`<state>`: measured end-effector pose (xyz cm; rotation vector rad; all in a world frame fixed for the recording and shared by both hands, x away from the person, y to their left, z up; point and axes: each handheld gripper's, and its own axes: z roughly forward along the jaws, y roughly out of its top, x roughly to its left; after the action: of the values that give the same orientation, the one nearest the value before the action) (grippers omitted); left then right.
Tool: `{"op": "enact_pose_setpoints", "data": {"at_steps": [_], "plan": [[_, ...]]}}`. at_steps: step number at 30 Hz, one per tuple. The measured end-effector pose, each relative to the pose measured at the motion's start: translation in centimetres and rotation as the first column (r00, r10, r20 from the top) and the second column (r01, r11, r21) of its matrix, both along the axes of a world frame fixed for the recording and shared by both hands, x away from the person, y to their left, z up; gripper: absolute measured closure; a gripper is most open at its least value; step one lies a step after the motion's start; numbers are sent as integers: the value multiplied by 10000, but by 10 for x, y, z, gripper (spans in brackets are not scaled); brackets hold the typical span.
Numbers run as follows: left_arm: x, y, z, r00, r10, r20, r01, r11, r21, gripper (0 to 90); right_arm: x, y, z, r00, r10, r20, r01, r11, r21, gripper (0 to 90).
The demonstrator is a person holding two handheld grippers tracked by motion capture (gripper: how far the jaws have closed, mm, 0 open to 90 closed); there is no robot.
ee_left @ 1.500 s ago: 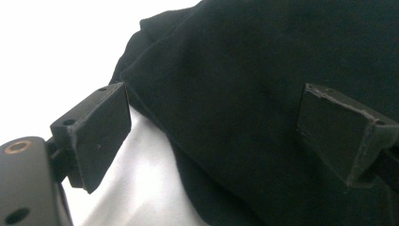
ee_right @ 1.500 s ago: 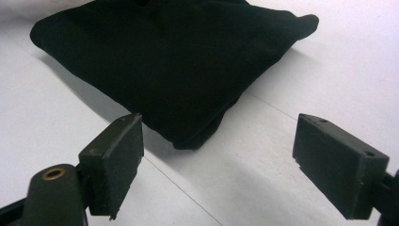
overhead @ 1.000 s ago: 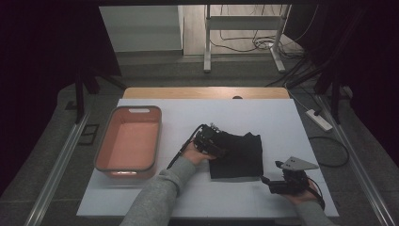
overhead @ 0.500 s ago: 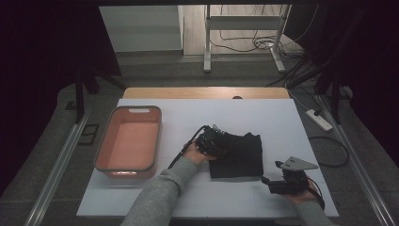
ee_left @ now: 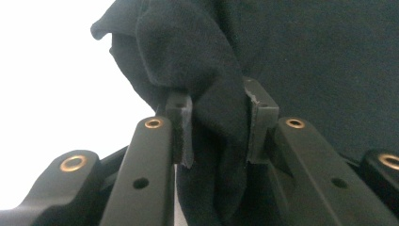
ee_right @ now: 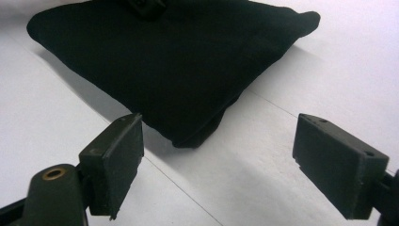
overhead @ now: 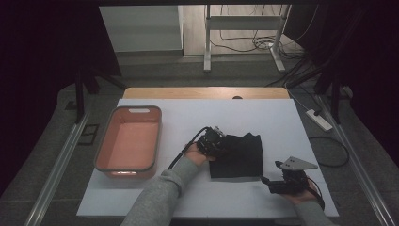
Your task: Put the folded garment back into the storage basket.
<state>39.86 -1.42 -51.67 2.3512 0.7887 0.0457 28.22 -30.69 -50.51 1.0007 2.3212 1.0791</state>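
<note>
With the left gripper (overhead: 214, 142) pinching a bunched fold at the left edge of the black cloth (overhead: 240, 155), lying mid-frame on the white surface (overhead: 188, 117), folding looks underway; next, the spread-jawed right gripper (overhead: 269, 181) likely must seize the near corner.

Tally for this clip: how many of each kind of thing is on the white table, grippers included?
Black cloth: 1
Salmon-pink bin: 1
Handheld grippers: 2, the left gripper shut on the cloth's edge, the right gripper open near its corner
Total: 4
</note>
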Motion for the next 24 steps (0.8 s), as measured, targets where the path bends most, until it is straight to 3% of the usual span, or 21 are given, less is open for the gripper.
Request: {"op": "enact_pose_setpoints", "data": {"at_steps": [7, 12, 24], "plan": [[-3, 1, 4, 9994, -96, 330, 92, 9999, 136, 703, 0, -1, 0, 10000, -65, -19, 65, 10000, -13, 179], [-6, 4, 10, 9987, -134, 495, 137, 9999, -59, 704, 0, -1, 0, 9999, -103, -12, 103, 9999, 10, 180], [-14, 13, 30, 9975, -241, 664, 305, 9947, -980, 716, 0, -2, 1, 9998, -191, 62, 191, 9998, 63, 181]]}}
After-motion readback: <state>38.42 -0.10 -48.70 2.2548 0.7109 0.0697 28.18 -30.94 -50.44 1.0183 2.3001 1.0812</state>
